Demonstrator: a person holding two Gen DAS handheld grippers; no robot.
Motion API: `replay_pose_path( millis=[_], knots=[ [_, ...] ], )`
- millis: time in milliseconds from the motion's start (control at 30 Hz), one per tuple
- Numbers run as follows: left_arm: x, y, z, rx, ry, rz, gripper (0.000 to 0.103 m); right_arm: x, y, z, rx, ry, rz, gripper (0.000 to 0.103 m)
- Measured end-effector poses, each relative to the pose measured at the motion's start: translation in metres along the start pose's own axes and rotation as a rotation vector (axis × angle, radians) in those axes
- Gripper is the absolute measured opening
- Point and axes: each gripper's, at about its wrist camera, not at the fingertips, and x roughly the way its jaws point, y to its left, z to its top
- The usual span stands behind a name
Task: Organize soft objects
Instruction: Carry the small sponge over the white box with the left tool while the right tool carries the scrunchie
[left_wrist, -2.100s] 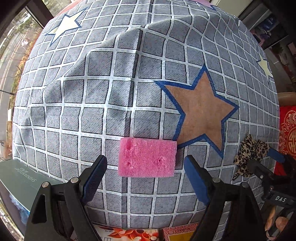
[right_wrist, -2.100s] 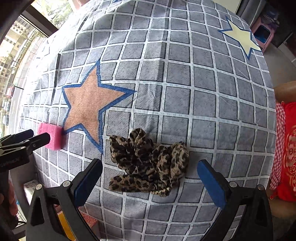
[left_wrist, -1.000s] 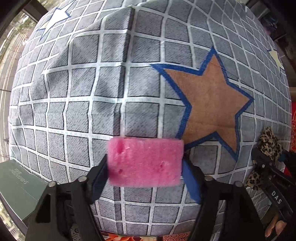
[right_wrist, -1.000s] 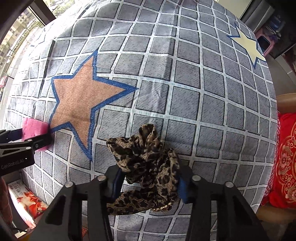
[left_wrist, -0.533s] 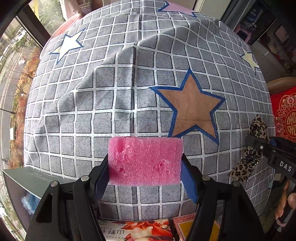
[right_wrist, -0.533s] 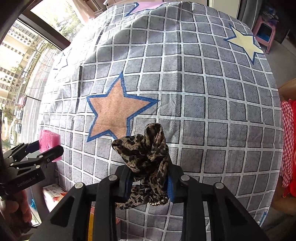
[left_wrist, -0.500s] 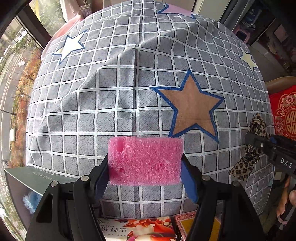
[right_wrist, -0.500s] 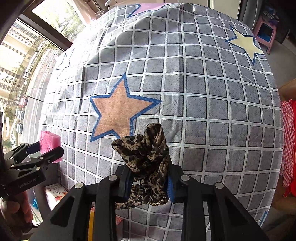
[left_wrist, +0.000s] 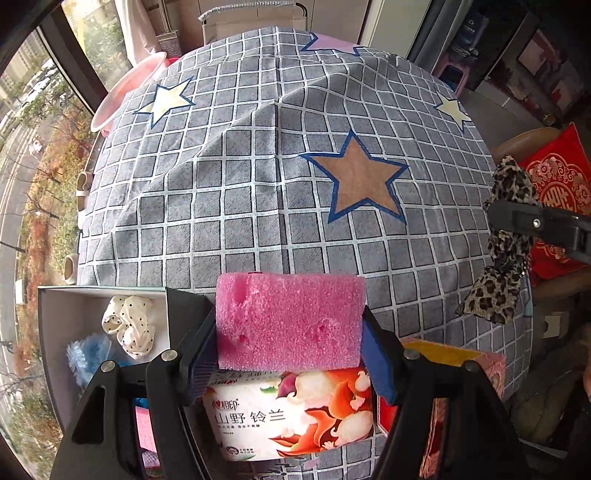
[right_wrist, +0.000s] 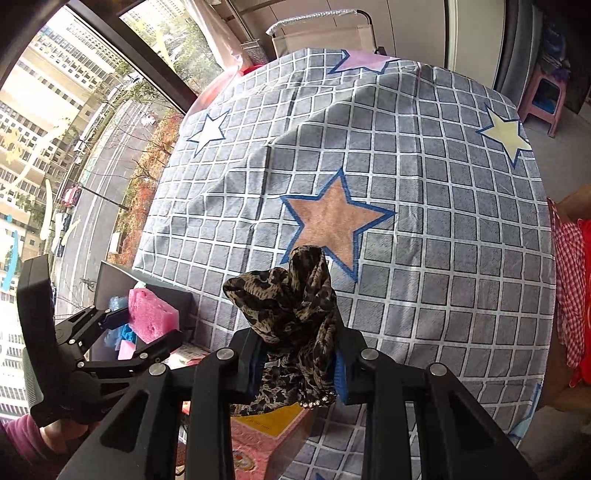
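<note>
Left gripper (left_wrist: 290, 354), fingers pressed against both ends of a pink sponge (left_wrist: 290, 320), holds it in the air above the near edge of the checked tablecloth (left_wrist: 229, 192). Below and to its left, an open box (left_wrist: 55, 314) contains a spotted white sock (left_wrist: 129, 326) and a blue fluffy item (left_wrist: 86, 354); a printed tissue pack (left_wrist: 291, 417) lies under the sponge. Right gripper (right_wrist: 297, 363), fingers narrow, clamps a bunched leopard-print cloth (right_wrist: 291, 310), lifted clear of the tablecloth near the brown star (right_wrist: 332, 221).
</note>
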Motion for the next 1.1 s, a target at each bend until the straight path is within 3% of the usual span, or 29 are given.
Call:
replay_pose_path(
  millis=[567, 1100],
  knots=[
    [-0.071, 0.058, -0.101, 0.010, -0.072, -0.034, 0.073, -0.044, 0.105, -0.081, -0.021, -0.011, -0.025, 0.031],
    [-0.084, 0.143, -0.167, -0.167, -0.091, 0.034, 0.073, -0.002, 0.234, -0.104, -0.239, 0.079, 0.018, 0.031]
  ],
)
